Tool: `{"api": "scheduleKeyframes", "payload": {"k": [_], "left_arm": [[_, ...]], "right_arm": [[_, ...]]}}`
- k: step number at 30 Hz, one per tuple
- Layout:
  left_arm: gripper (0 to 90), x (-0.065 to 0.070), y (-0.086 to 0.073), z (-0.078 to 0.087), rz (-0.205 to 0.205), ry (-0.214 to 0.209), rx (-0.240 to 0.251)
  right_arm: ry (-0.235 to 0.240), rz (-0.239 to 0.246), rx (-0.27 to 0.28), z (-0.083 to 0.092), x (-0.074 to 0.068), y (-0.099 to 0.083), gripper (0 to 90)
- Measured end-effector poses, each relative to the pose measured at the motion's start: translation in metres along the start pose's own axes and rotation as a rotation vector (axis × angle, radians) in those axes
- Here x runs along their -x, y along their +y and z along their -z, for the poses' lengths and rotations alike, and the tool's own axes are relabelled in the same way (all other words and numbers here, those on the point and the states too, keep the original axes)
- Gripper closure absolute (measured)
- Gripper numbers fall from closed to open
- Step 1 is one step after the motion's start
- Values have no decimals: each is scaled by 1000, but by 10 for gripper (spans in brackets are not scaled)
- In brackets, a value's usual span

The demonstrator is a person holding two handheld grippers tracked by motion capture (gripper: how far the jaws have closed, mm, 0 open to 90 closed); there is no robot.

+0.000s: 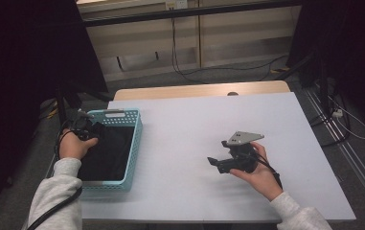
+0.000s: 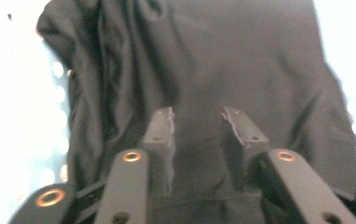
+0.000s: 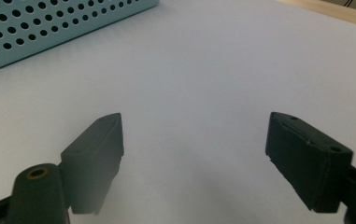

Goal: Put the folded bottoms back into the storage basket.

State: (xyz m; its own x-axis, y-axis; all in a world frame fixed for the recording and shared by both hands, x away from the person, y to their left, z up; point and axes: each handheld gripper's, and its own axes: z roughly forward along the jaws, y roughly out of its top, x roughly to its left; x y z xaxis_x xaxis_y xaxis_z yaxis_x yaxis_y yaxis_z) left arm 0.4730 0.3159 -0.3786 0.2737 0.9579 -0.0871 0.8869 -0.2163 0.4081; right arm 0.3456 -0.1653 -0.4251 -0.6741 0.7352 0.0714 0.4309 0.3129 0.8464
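A dark cloth (image 1: 106, 151) lies bunched inside a light blue perforated basket (image 1: 134, 143) at the table's left edge. My left gripper (image 1: 85, 128) hovers over the basket's far left corner; in the left gripper view its jaws stand apart just above the dark cloth (image 2: 222, 70), with nothing pinched between the fingertips (image 2: 162, 122). My right gripper (image 1: 218, 164) rests low over the white table right of centre, pointing left toward the basket. Its jaws are wide apart, with only bare table between the right gripper's fingertips (image 3: 96, 149).
The white tabletop (image 1: 194, 120) stretches between basket and right hand. In the right gripper view, the basket's wall (image 3: 49, 23) stands at the upper left. Cables trail on the floor beyond the table's far edge, and dark equipment stands at both sides.
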Motion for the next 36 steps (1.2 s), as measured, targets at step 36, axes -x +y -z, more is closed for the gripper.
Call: {"api": "scheduleKeyframes", "payload": {"k": [36], "left_arm": [[286,95,31,20,-221,-183,121]], "right_arm": [[-35,-44,-3,45,29,-30,187]]}}
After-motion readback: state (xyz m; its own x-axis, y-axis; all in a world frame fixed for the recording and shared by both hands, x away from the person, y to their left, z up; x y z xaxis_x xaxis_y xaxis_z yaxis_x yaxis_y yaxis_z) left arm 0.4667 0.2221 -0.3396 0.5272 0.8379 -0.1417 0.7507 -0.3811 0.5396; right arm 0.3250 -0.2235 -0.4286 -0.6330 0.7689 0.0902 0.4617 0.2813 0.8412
